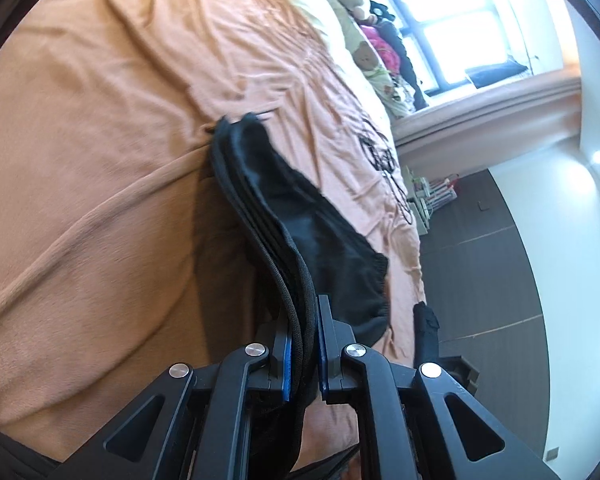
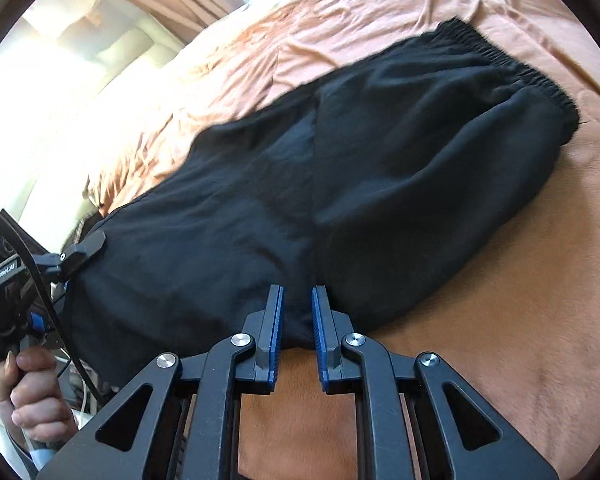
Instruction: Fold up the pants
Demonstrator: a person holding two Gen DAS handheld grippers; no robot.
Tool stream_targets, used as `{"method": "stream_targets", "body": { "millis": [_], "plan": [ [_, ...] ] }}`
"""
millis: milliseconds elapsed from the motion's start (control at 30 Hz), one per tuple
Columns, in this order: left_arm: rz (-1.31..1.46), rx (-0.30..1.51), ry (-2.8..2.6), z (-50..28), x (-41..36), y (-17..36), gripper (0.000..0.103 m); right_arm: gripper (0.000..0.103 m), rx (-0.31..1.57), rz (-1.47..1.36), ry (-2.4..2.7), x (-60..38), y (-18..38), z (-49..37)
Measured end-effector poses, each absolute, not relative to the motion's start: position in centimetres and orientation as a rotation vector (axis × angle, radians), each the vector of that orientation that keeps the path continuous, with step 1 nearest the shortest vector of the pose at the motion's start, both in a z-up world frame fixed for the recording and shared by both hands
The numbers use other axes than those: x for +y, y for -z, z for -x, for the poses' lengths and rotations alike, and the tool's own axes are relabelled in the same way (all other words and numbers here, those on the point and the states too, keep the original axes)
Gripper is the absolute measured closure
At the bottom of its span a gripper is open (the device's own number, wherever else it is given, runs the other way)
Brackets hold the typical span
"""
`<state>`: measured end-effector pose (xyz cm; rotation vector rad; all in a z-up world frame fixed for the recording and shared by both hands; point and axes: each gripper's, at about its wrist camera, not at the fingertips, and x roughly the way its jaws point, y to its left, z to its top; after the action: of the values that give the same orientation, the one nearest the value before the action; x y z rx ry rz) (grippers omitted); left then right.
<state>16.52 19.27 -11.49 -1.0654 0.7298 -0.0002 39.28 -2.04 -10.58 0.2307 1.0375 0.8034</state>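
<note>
Black pants (image 2: 340, 168) lie spread on an orange-brown bedspread (image 2: 500, 320), elastic waistband at the upper right. My right gripper (image 2: 298, 312) is shut on the near edge of the pants at the middle fold. My left gripper (image 1: 304, 332) is shut on a stack of folded black fabric layers (image 1: 276, 208), lifted off the bed and seen edge-on. The left gripper also shows in the right wrist view (image 2: 80, 252), clamped on the pants' left end, with the person's hand on its handle (image 2: 32, 392).
The bedspread (image 1: 100, 160) fills most of the left wrist view. Stuffed toys (image 1: 364, 48) and clothes sit by a bright window at the far side of the bed. Dark floor (image 1: 480, 240) and a white wall lie to the right. Black cords (image 1: 380, 152) lie on the bed.
</note>
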Motion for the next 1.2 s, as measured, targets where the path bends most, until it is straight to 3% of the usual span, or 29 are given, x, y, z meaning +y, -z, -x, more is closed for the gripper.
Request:
{"method": "stream_targets", "body": {
  "millis": [600, 733, 767, 1200],
  "plan": [
    [0.872, 0.797, 0.112, -25.8, 12.2, 5.9, 0.093, 0.091, 0.95, -0.42, -0.761, -14.0, 8.6, -38.5],
    [0.847, 0.828, 0.13, -27.7, 10.4, 6.0, 0.093, 0.067, 0.931, -0.445, -0.741, -15.8, 8.6, -38.4],
    [0.84, 0.838, 0.135, -28.3, 9.9, 6.1, 0.093, 0.066, 0.924, -0.451, -0.735, -16.3, 8.6, -38.4],
    [0.776, 0.958, 0.2, -33.8, 3.7, 8.7, 0.093, 0.065, 0.905, -0.531, -0.678, -21.0, 9.2, -39.3]
  ]
}}
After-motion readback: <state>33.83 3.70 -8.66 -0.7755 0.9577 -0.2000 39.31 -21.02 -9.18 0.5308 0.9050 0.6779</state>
